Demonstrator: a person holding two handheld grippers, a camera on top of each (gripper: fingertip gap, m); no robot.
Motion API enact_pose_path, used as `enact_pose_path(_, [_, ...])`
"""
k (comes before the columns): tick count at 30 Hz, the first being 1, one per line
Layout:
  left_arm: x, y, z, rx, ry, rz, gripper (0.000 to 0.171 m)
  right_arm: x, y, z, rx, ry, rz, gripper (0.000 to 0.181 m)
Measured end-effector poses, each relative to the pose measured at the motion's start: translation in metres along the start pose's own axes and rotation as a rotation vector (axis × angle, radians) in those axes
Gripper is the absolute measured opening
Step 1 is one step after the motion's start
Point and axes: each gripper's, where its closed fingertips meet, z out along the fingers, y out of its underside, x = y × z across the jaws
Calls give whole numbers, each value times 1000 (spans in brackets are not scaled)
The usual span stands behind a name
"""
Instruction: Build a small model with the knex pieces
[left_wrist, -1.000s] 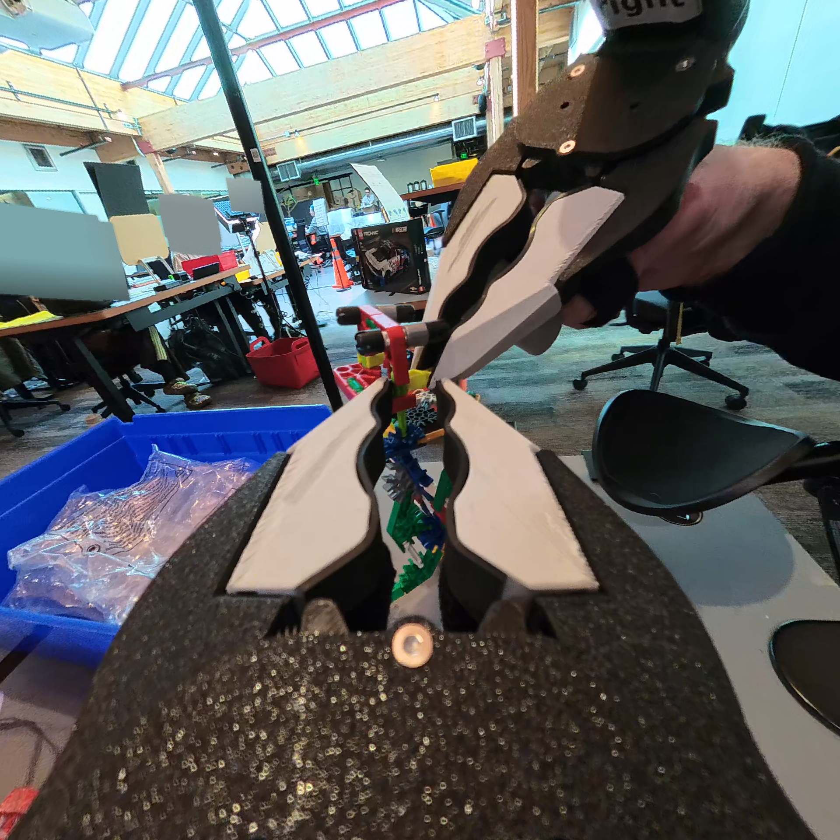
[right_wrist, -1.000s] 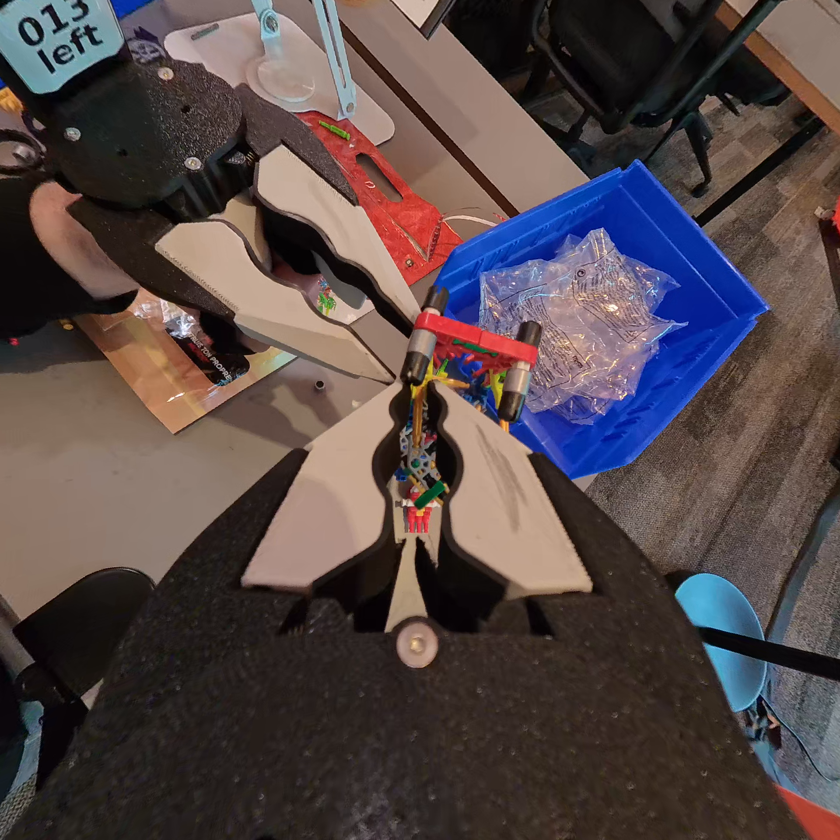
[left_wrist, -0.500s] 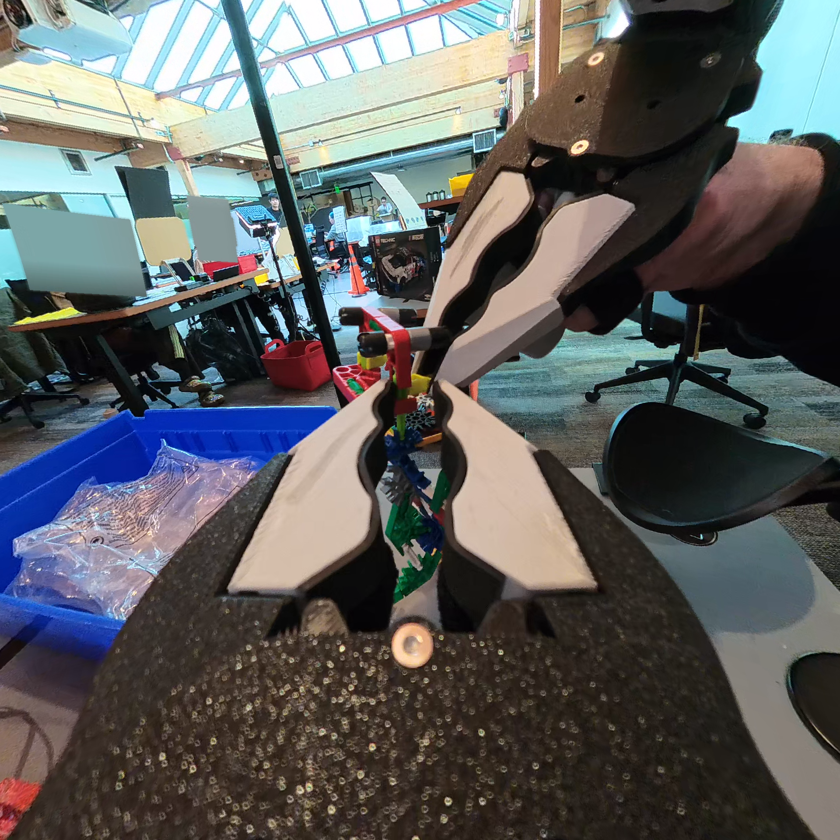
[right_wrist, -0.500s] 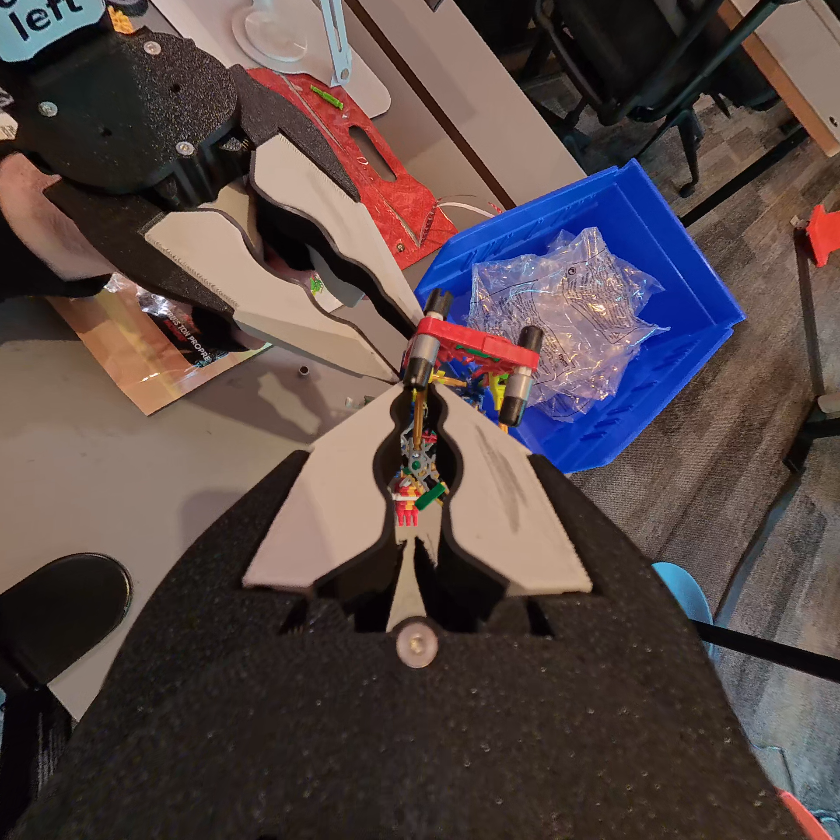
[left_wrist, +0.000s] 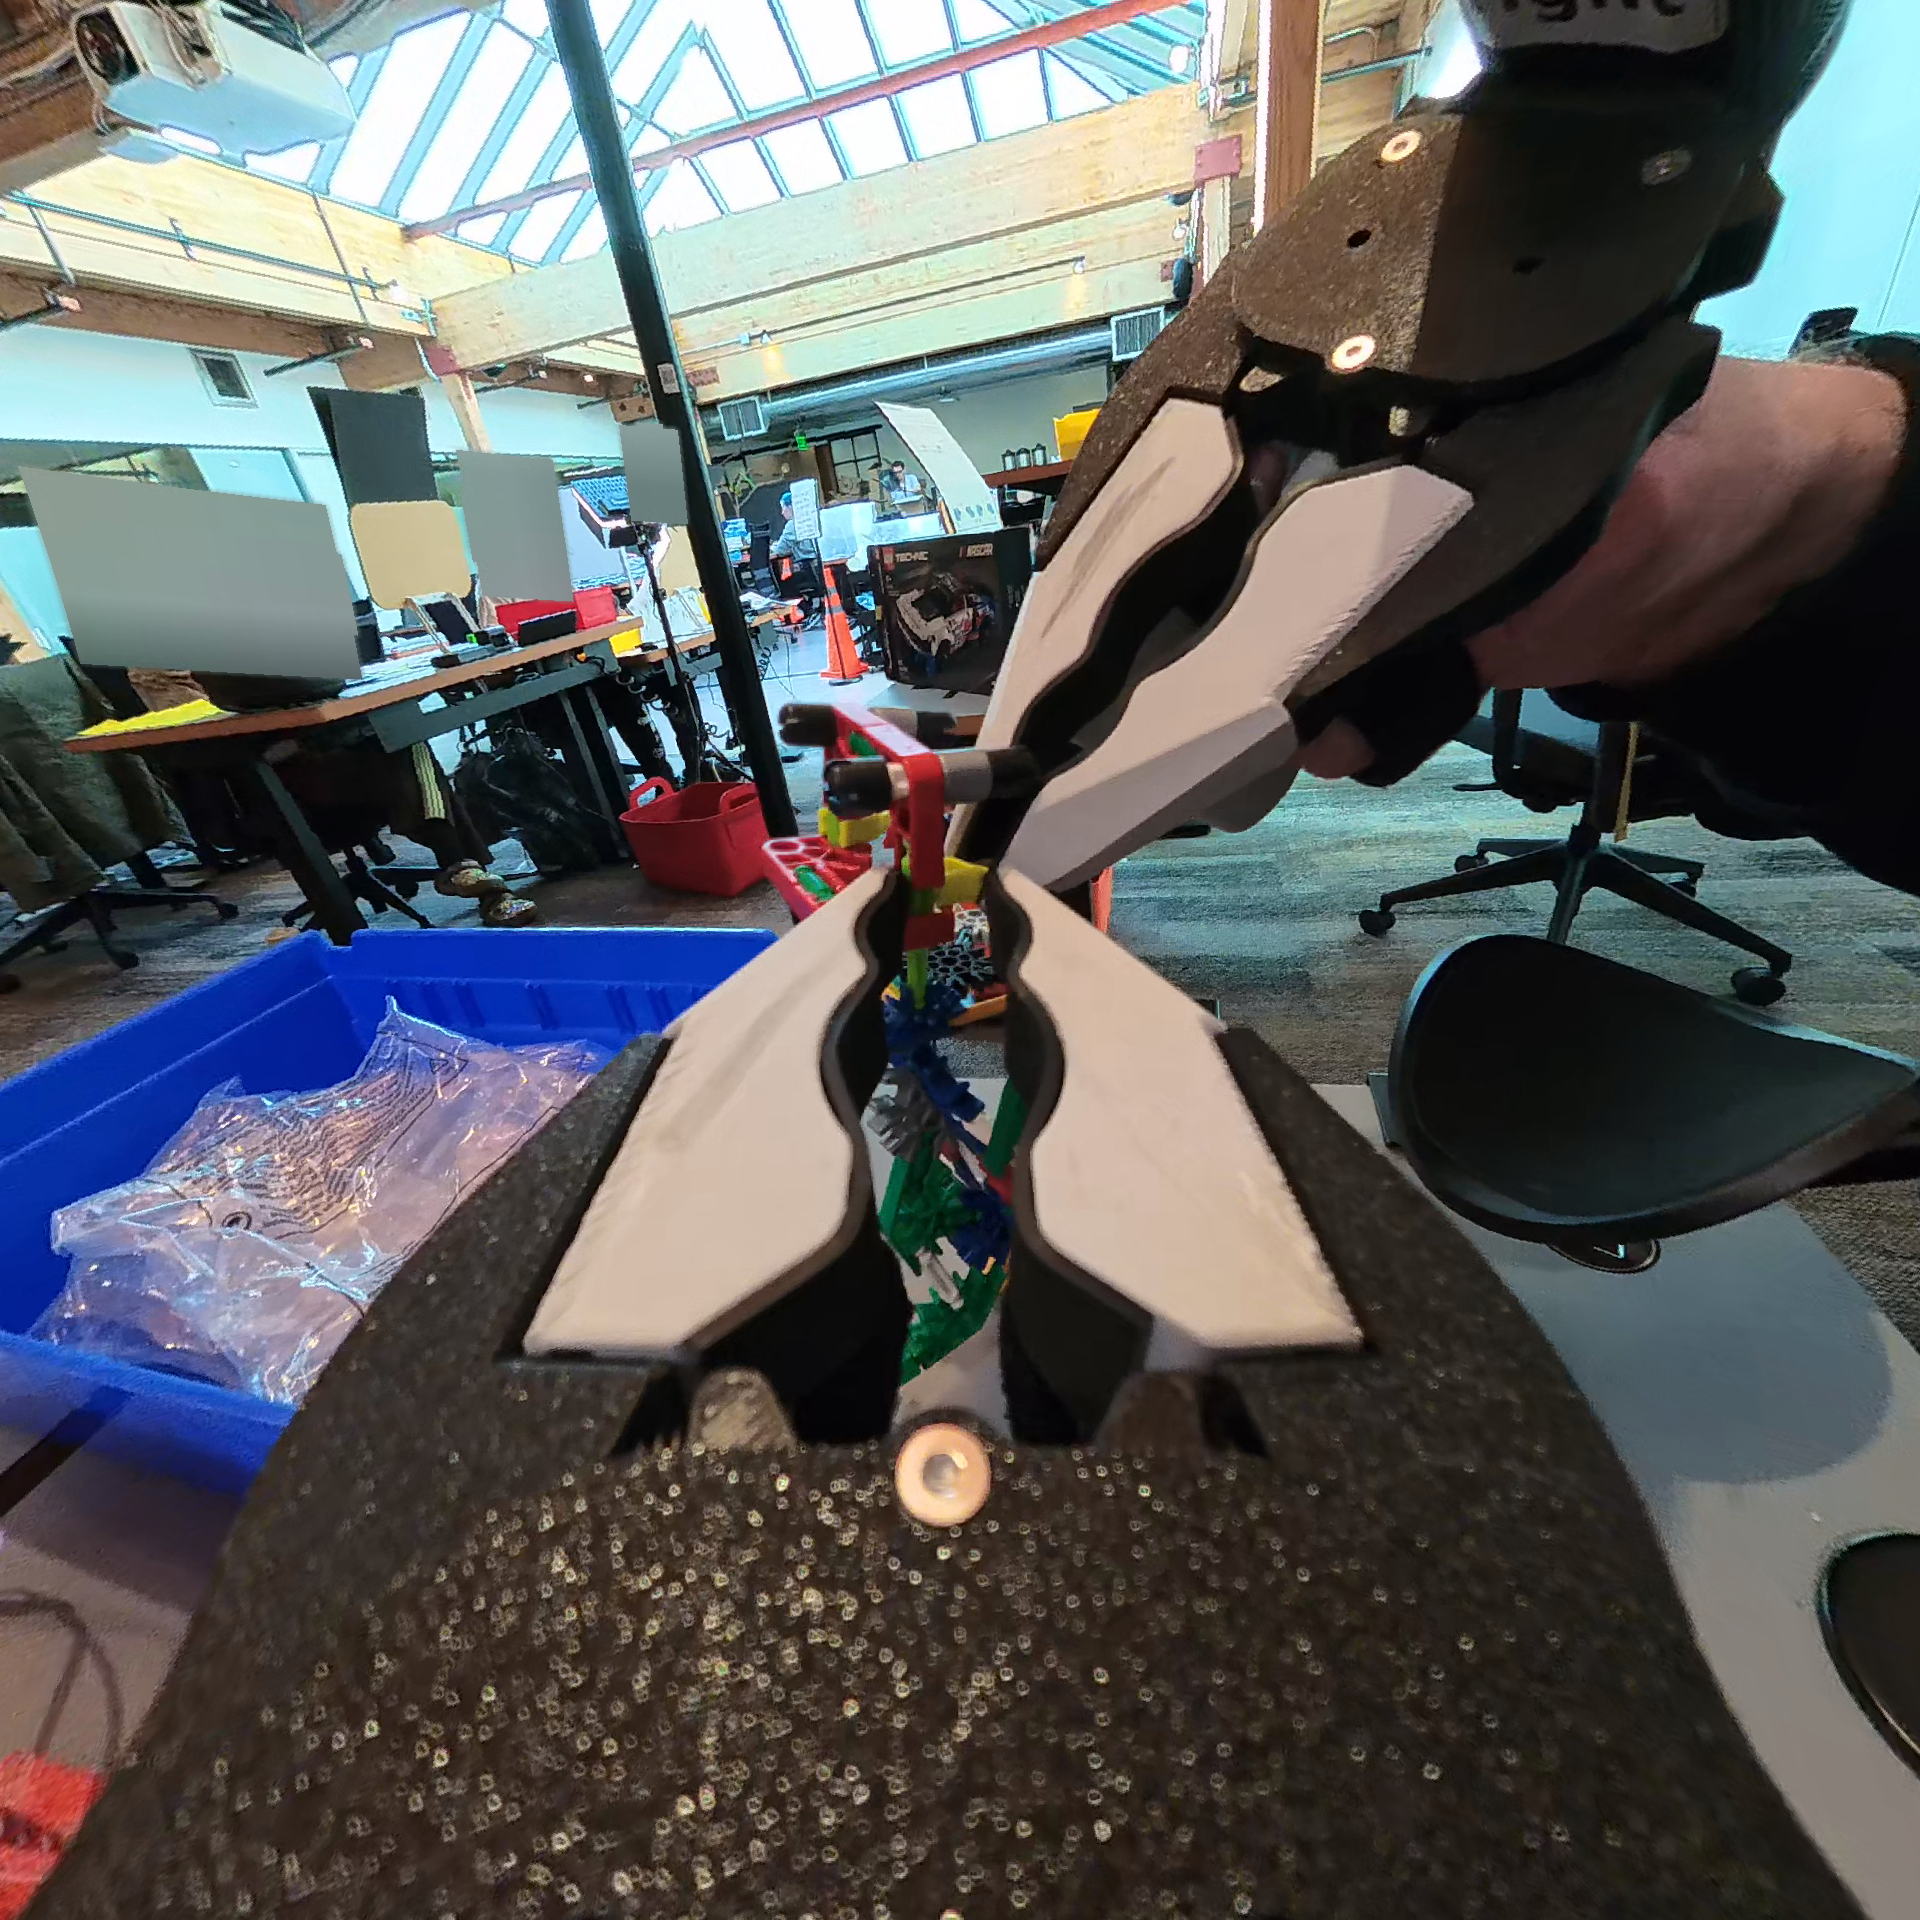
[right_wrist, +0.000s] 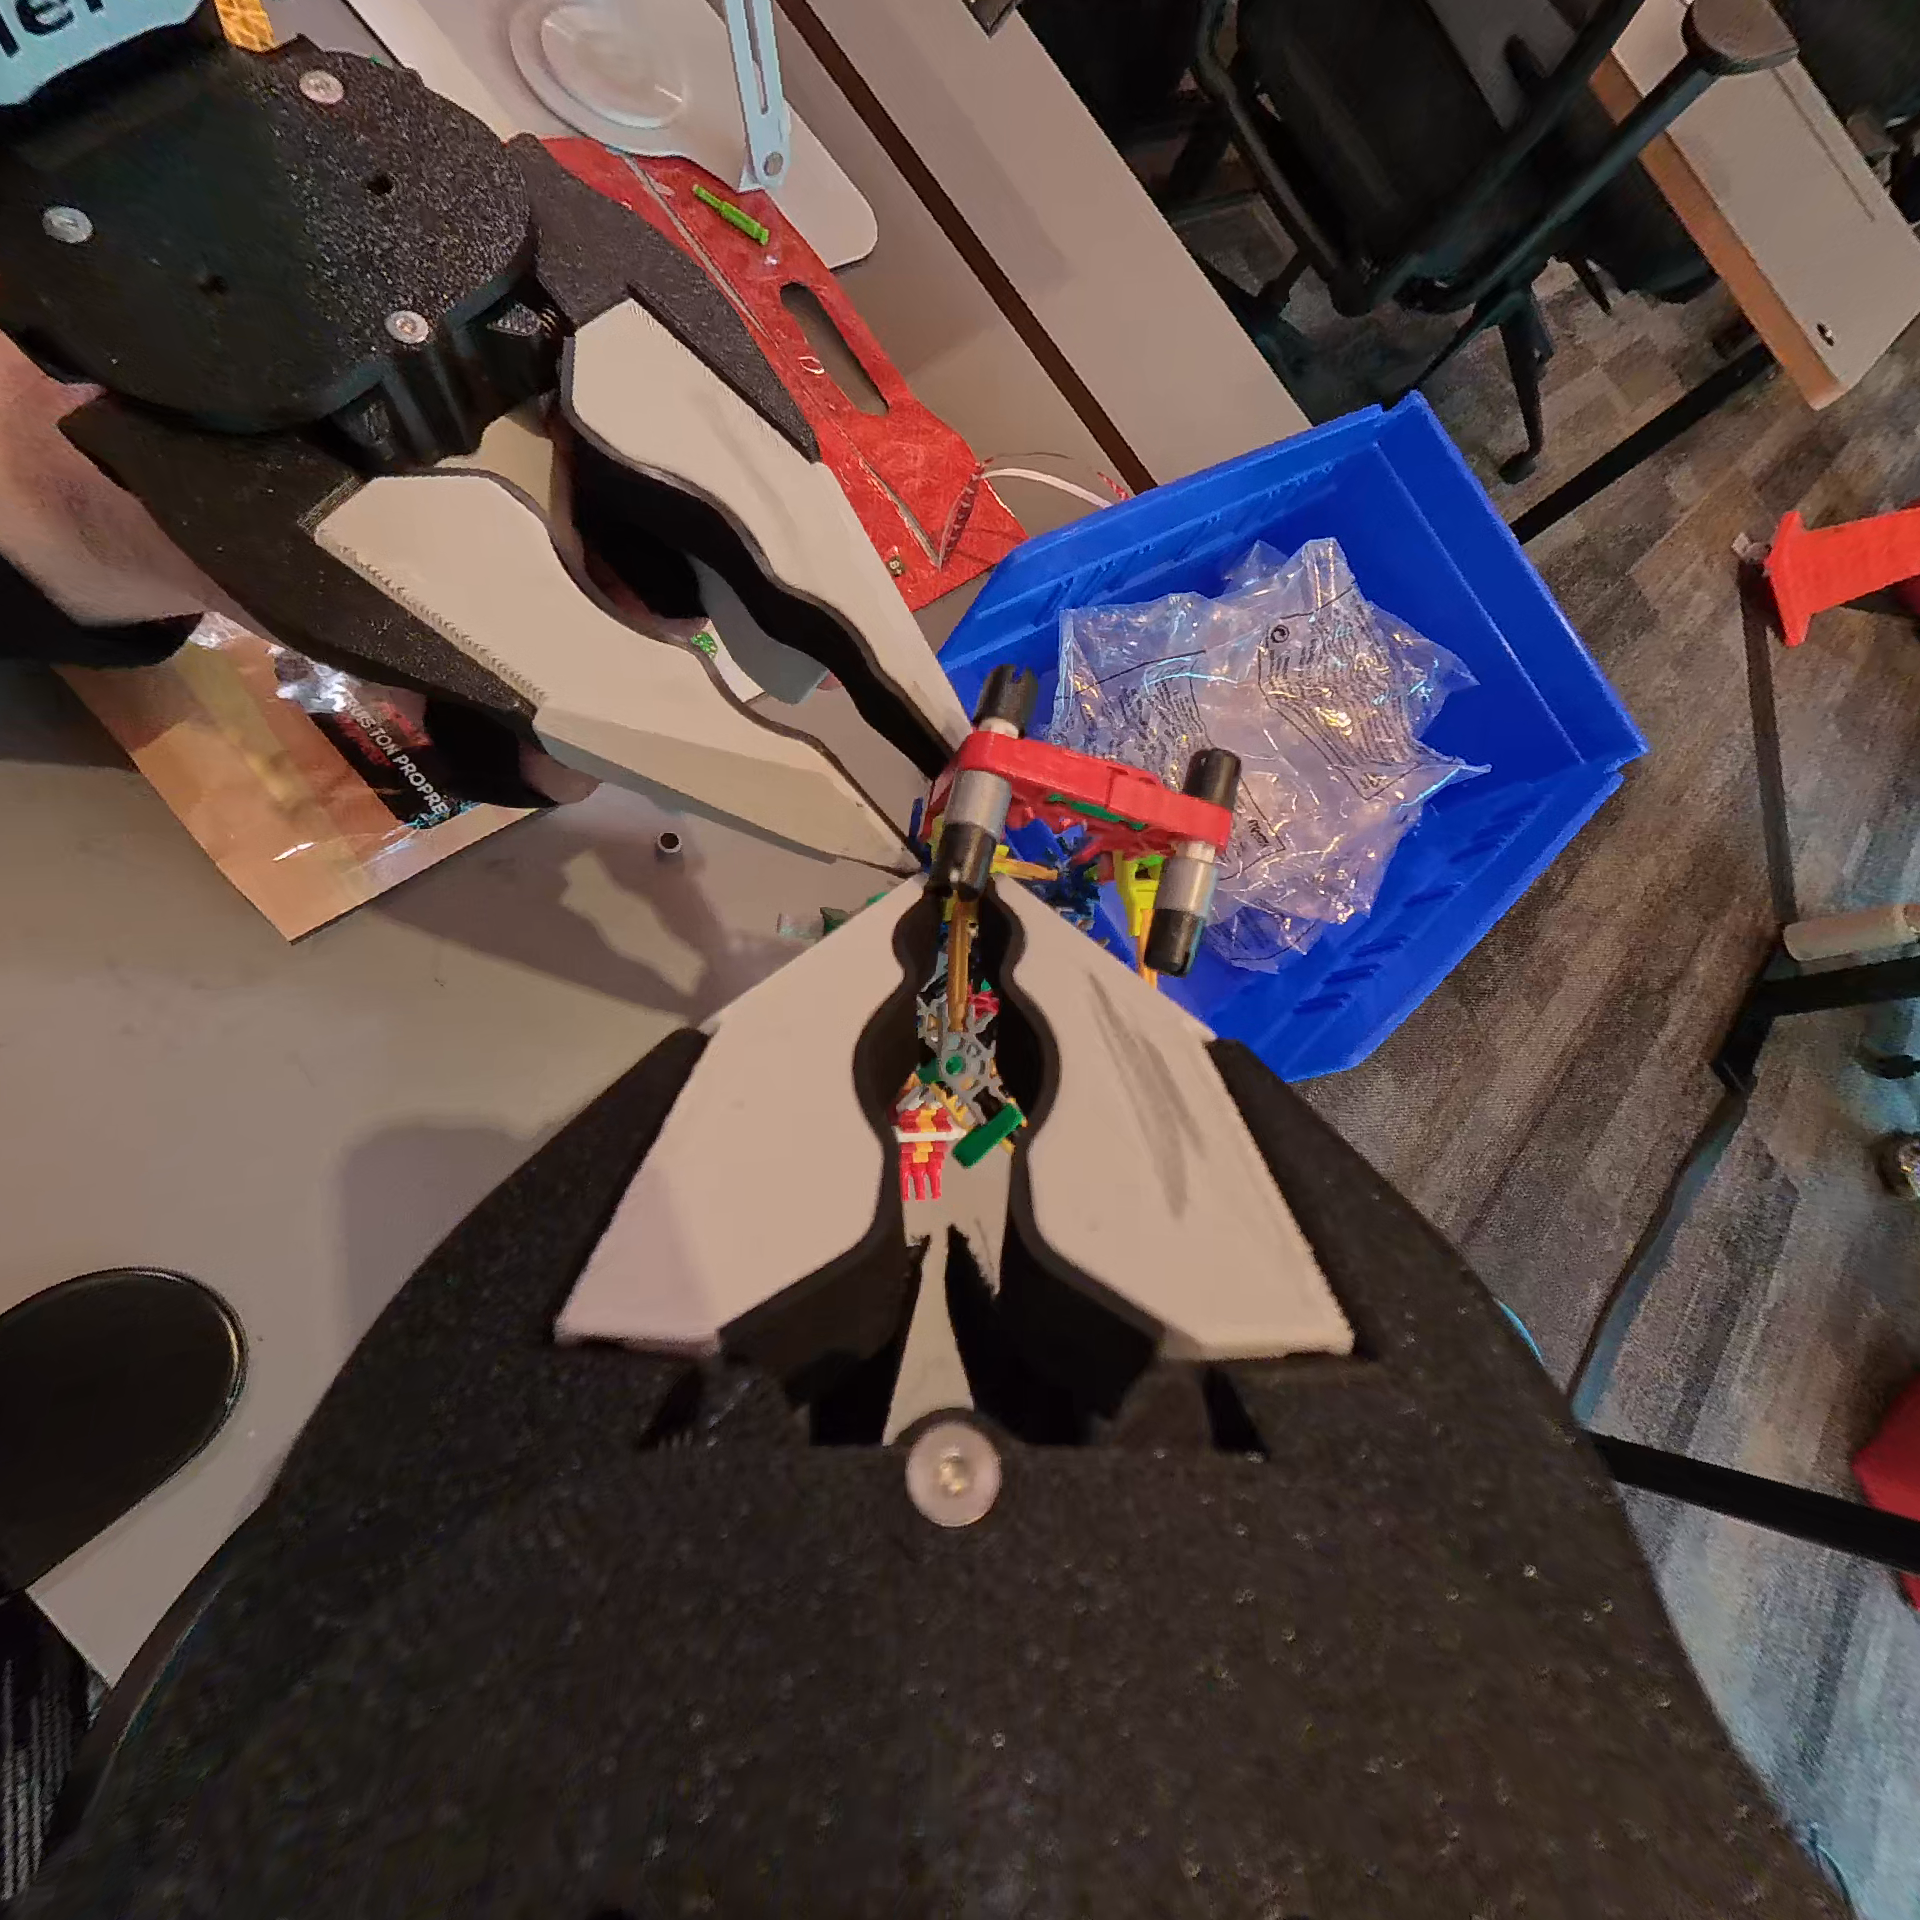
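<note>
Tools, left (left_wrist: 940, 894) and right (right_wrist: 951, 899), both pinch my colourful rod-and-connector toy model (right_wrist: 1081, 821) above the bench (right_wrist: 260, 1049).

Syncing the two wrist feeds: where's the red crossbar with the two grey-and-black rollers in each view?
Left wrist view: red crossbar sits centre, just above the left gripper tips, seen edge-on, with the right gripper on one roller.
Right wrist view: red crossbar sits centre, just beyond the right gripper tips, seen from above.
Shared landmark: blue bin holding a clear plastic bag.
</note>
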Motion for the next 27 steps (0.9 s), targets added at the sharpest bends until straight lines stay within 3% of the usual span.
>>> enact_pose_path(11, [-2,2,-1,-62,-38,84,12,-1,2,2,2,-10,30,2])
enact_pose_path(27, [-2,0,0,-43,-74,83,11,-1,0,2,28,-79,71,1])
